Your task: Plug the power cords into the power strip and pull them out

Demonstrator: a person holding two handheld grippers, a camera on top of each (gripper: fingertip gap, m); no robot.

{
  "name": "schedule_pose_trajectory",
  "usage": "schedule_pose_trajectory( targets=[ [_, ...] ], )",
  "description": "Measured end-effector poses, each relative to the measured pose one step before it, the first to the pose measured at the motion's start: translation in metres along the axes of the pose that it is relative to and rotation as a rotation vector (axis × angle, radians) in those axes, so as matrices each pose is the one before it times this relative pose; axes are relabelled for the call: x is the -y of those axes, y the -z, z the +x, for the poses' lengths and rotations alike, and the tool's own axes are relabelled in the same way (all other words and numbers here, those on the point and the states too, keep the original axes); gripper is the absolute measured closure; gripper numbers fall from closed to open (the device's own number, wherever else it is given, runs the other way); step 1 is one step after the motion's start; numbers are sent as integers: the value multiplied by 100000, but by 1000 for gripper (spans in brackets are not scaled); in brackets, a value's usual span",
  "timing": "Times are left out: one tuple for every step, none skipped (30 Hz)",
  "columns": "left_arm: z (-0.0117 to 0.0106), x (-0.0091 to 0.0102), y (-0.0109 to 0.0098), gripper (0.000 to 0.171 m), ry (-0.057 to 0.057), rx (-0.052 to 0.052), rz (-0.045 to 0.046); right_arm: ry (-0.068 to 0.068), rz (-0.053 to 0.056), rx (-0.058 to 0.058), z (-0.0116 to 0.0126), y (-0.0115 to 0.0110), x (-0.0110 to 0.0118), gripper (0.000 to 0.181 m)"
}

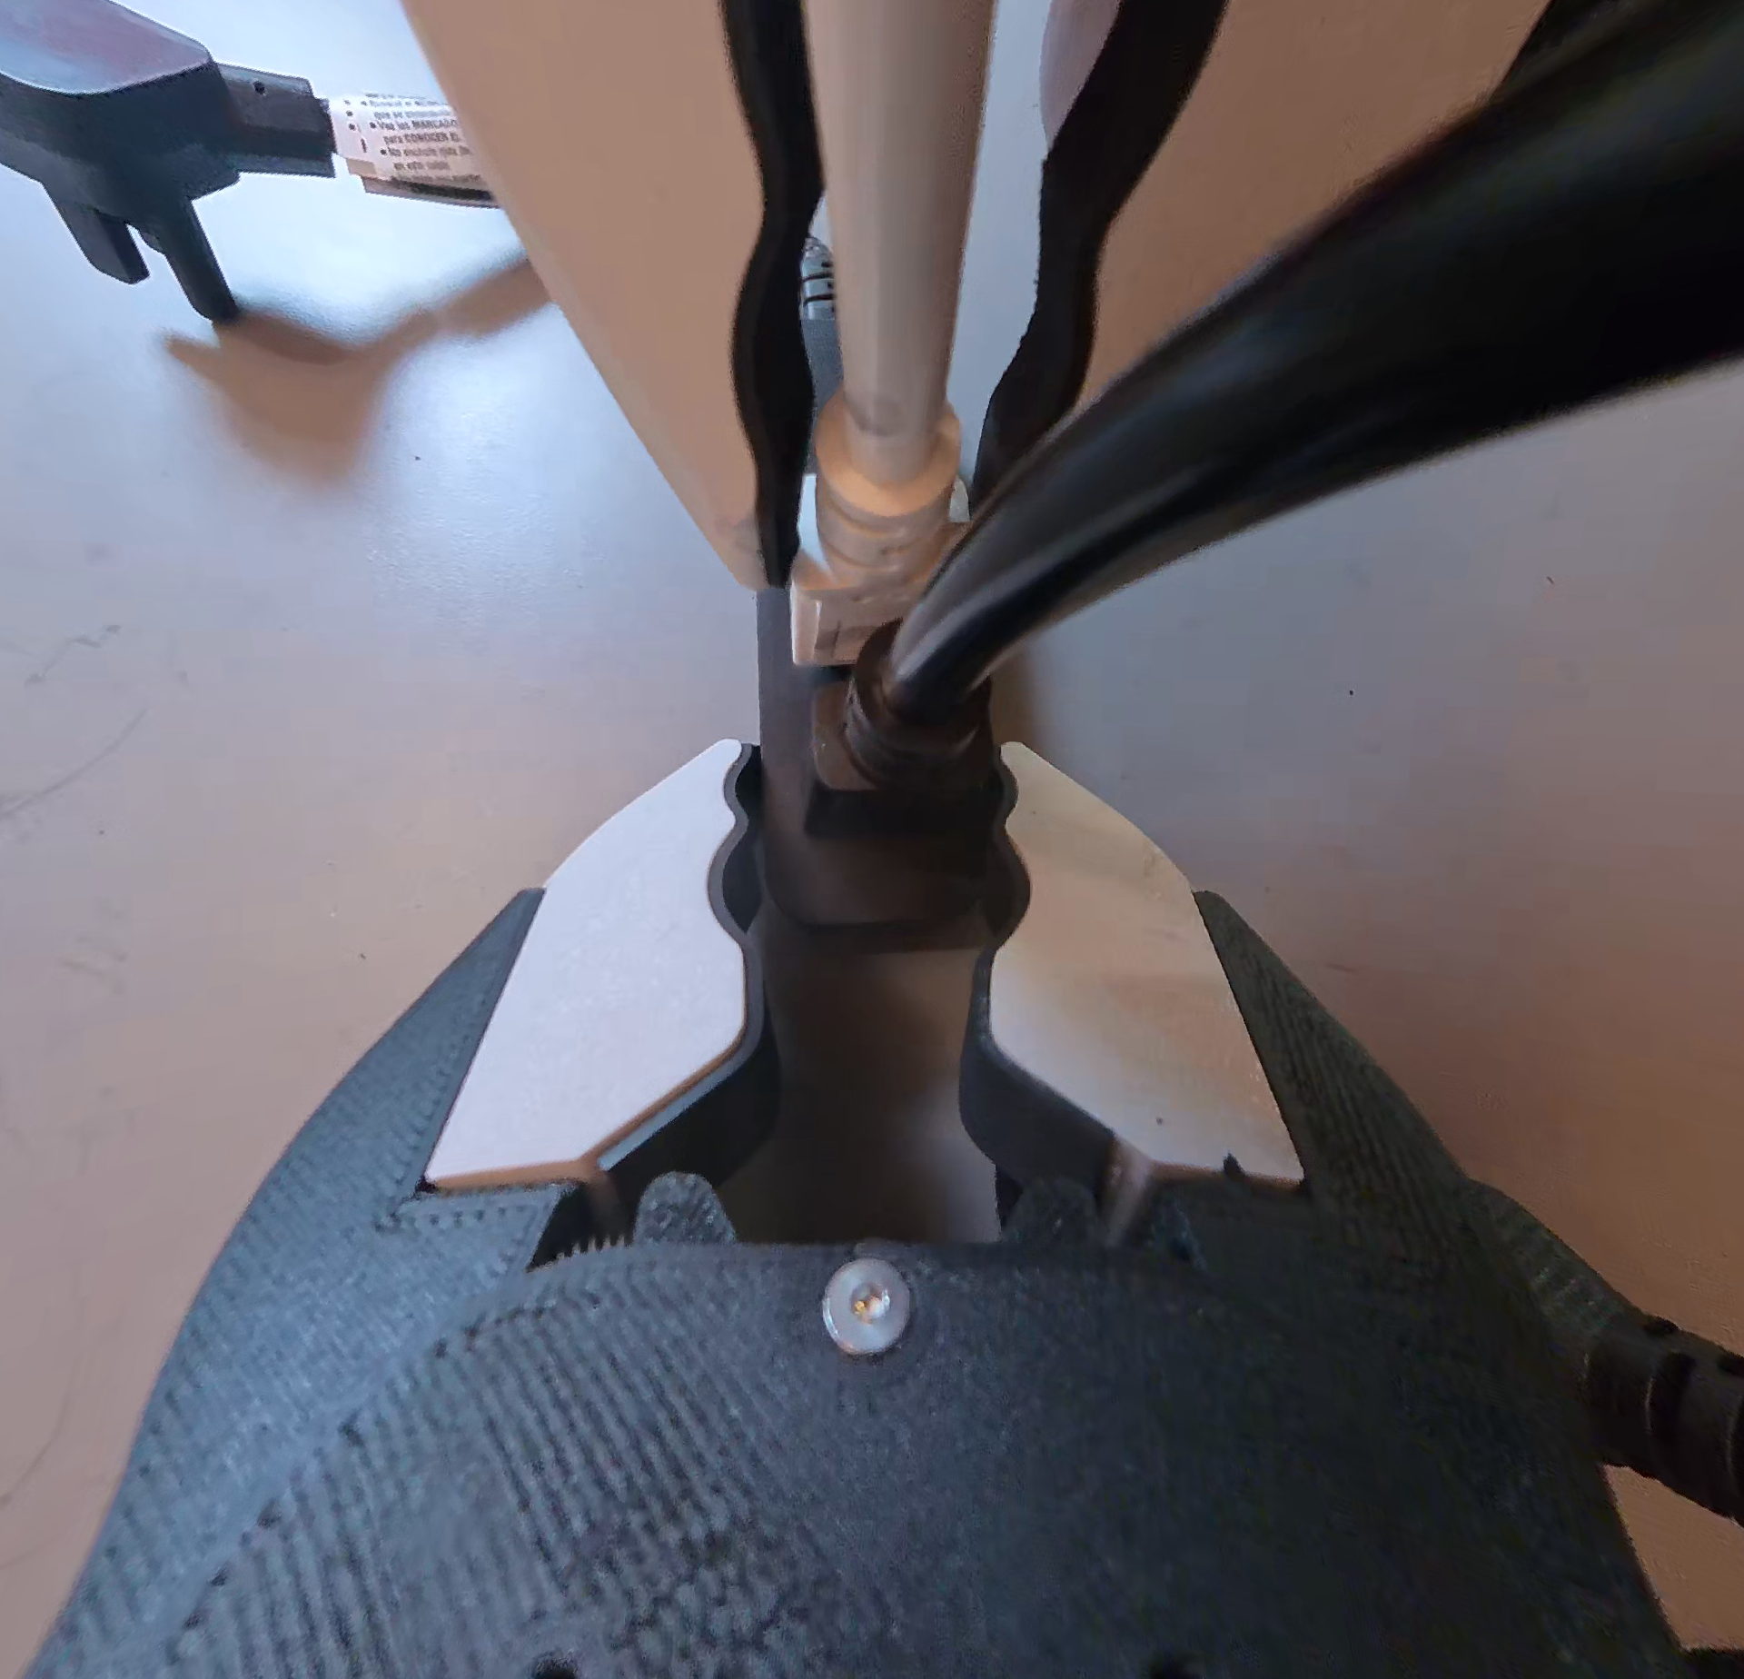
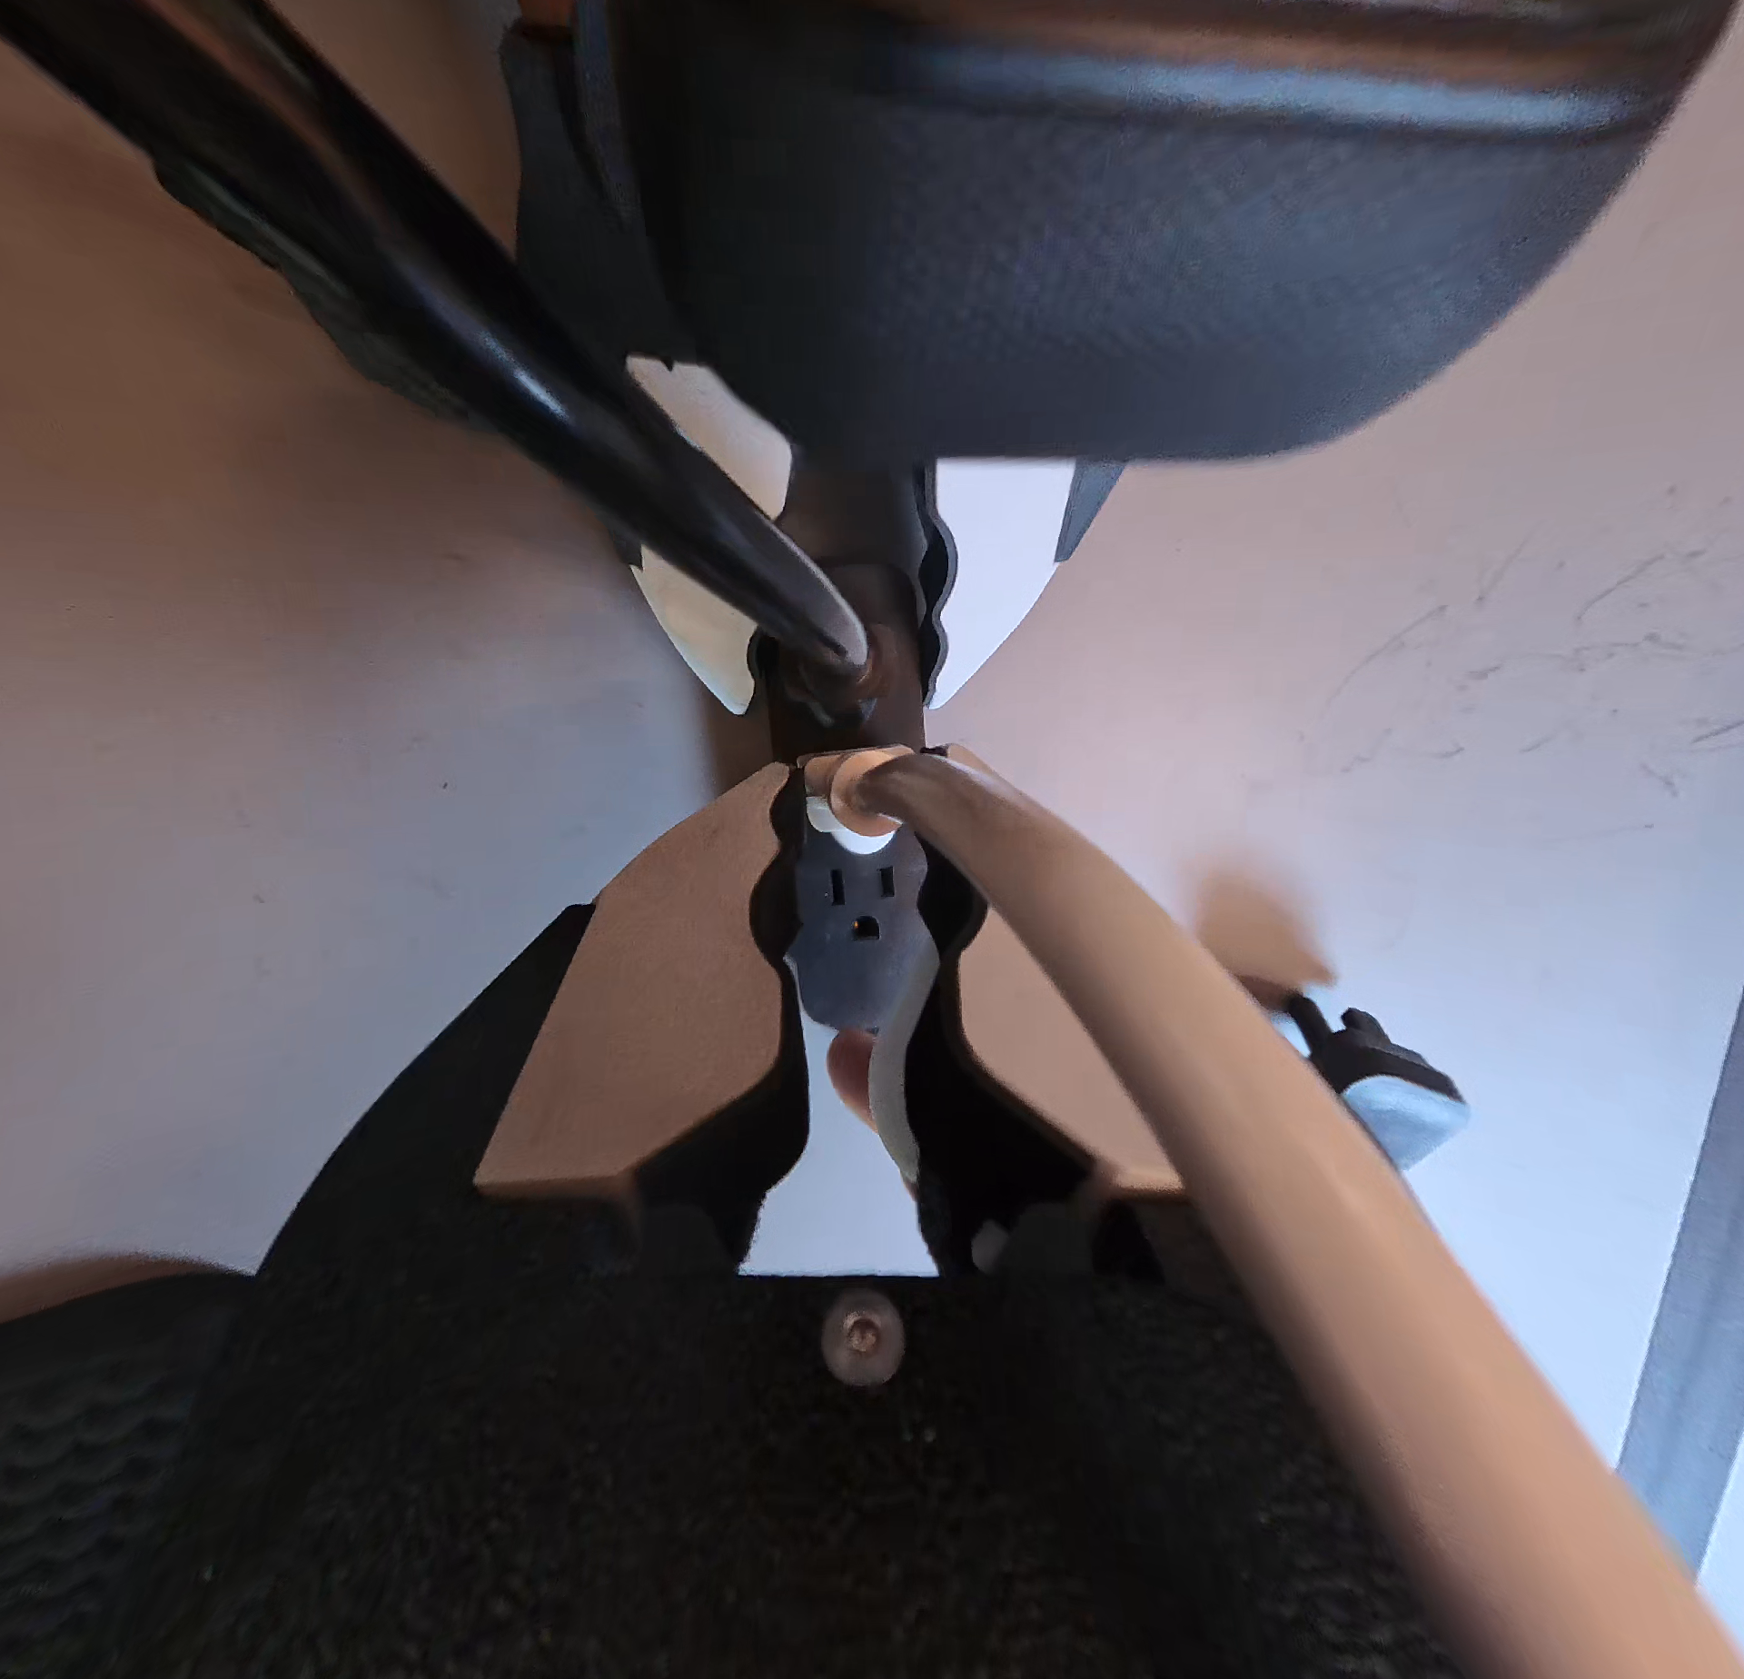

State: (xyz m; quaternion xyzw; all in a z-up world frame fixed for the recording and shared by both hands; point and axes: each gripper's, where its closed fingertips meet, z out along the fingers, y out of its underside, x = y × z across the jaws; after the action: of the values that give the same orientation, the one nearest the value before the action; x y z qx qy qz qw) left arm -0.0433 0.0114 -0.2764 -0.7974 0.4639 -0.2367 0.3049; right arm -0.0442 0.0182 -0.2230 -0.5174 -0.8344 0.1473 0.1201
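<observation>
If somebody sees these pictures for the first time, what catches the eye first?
Two grippers meet nose to nose over a black power strip in the middle of the pale table. A black cord and a grey cord are plugged in side by side; one socket is free. A loose black plug lies far left.

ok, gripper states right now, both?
Left gripper: closed on the power strip.
Right gripper: closed on the grey plug, by the look of it.
</observation>
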Motion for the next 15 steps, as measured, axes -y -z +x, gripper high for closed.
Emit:
schedule_pose_trajectory(
  targets=[
    [4,1,2,126,588,185,25,-1283,1327,-539,-14,67,-148,156],
    [-7,-6,1,126,602,179,-133,-1313,2155,-473,-7,3,-12,156],
    [-6,3,-8,126,575,57,-172,-798,1388,-334,-33,-88,111,157],
    [-2,-3,4,127,344,-35,-71,-314,39,-564,10,-104,134,156],
    [-9,2,9,127,157,-22,118,143,-402,-576,21,-20,15,156],
    [3,4,8,126,251,70,201,-746,690,-34,-55,40,-81,157],
    [1,3,2,126,339,276,134,-1038,1498,-176,-77,92,-179,159],
    [-7,5,-2,126,435,429,100,-1388,1770,-541,-22,129,-249,158],
    [5,2,-4,126,355,258,3,-1251,2250,-172,12,16,-13,159],
    [-3,-3,-1,126,278,-225,-219,-436,952,-113,37,-177,260,159],
    [-24,-32,24,126,184,-427,-404,1207,-953,-347,18,-238,281,161],
    [-67,-49,66,127,192,-44,-193,530,-785,-39,82,-77,101,160],
    [-50,-28,50,126,400,309,514,-932,688,497,-4,23,-62,159],
    [4,5,-4,126,359,486,632,-489,598,-195,-11,161,-262,159],
    [-5,-9,5,126,121,537,84,-557,892,-275,-31,188,-283,159]
  ],
)
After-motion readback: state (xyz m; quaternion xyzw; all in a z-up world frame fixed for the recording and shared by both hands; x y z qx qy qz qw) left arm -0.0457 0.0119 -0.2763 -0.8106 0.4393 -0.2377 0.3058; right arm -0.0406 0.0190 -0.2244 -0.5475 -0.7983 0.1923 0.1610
